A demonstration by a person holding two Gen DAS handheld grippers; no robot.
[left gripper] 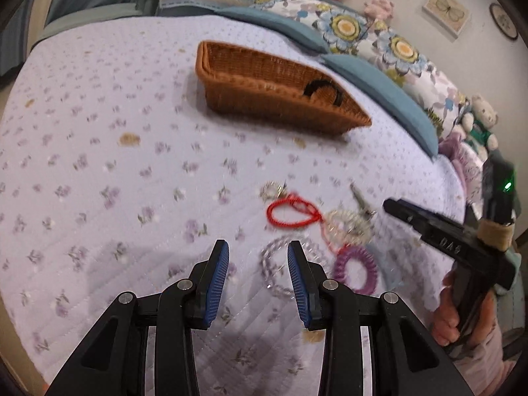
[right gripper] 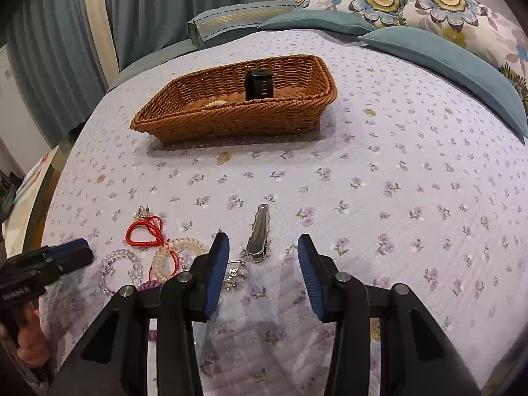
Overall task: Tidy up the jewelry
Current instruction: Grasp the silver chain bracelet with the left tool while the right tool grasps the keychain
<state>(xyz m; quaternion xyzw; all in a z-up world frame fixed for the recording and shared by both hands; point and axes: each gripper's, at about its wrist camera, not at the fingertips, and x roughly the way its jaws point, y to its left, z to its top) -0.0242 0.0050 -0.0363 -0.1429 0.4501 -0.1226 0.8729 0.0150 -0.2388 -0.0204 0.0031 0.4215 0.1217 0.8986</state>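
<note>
The left gripper is held partly open with nothing between its ribbed blue pads; a clear beaded bracelet lies just beyond its right finger. The right gripper is likewise parted and empty, and a silver hair clip is seen just ahead of the gap. To the clip's left, a looped red cord, a coiled purple hair tie and further glassy bead rings are clustered on the quilted, flower-printed bedspread. A rectangular woven wicker basket is set well beyond them, with open quilt left between.
</note>
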